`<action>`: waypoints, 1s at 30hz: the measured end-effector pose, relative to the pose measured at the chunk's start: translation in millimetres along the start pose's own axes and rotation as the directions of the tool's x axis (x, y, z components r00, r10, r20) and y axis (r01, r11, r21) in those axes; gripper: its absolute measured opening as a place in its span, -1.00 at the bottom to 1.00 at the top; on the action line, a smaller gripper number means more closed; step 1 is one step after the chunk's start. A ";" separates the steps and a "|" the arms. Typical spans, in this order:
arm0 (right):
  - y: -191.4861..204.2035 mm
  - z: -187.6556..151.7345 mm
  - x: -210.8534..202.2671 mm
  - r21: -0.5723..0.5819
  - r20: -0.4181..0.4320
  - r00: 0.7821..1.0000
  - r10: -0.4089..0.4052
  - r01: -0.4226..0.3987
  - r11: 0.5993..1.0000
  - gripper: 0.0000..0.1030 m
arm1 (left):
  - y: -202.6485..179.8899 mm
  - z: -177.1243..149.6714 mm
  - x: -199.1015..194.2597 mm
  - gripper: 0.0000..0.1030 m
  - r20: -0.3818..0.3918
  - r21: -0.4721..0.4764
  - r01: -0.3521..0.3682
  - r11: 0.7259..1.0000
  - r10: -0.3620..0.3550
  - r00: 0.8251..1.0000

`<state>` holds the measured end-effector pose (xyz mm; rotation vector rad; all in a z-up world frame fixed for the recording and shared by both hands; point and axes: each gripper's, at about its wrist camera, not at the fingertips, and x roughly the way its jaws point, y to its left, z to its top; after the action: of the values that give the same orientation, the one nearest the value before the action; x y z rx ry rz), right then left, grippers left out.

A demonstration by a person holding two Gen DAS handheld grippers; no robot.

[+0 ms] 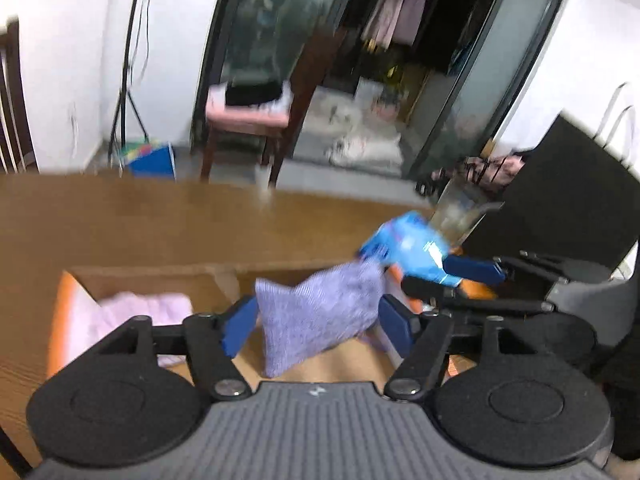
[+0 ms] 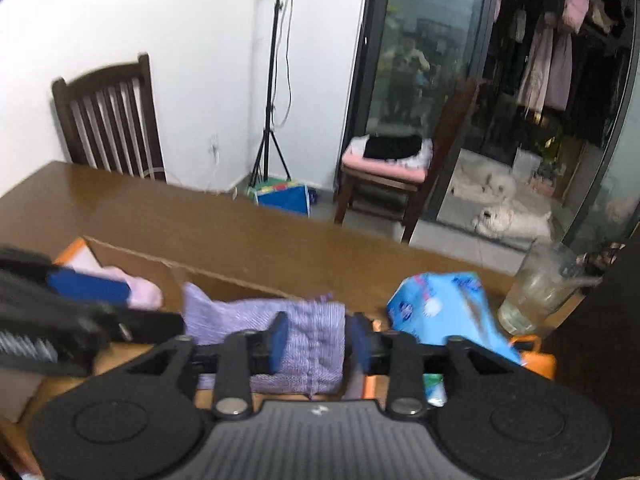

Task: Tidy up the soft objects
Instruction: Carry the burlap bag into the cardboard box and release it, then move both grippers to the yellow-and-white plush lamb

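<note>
Cloth (image 2: pixel 280 328) over box (image 2: pixel 132 258), packet (image 2: pixel 444 300) to right

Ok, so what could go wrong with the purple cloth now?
1. The purple cloth hangs loose between the open left tool and right tool, so it could land crumpled or snag on the cardboard box wall instead of dropping inside.
2. The glass stands close beside the blue packet on the table; a wide swing of the right tool might knock it over.
</note>
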<state>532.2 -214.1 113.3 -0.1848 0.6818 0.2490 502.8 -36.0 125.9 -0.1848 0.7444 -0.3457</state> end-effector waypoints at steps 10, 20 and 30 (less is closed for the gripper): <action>10.2 -14.1 -143.6 -0.042 0.117 0.993 0.005 0.000 0.999 0.00 | -27.7 -43.3 -147.5 0.61 0.183 0.154 -0.113 0.982 0.084 0.980; 35.1 -131.2 -248.6 0.006 0.273 0.957 0.101 -0.107 0.994 0.18 | -18.7 -198.7 -237.9 0.90 0.393 0.204 -0.260 0.944 0.164 0.905; 91.9 -291.1 -299.5 0.082 0.399 0.910 0.114 -0.159 0.984 0.45 | -29.3 -346.9 -259.8 0.96 0.400 0.207 -0.249 0.946 0.151 0.904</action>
<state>107.7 -248.7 75.7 0.0238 0.3062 0.3697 79.2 18.5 47.1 0.0695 0.3245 -0.1946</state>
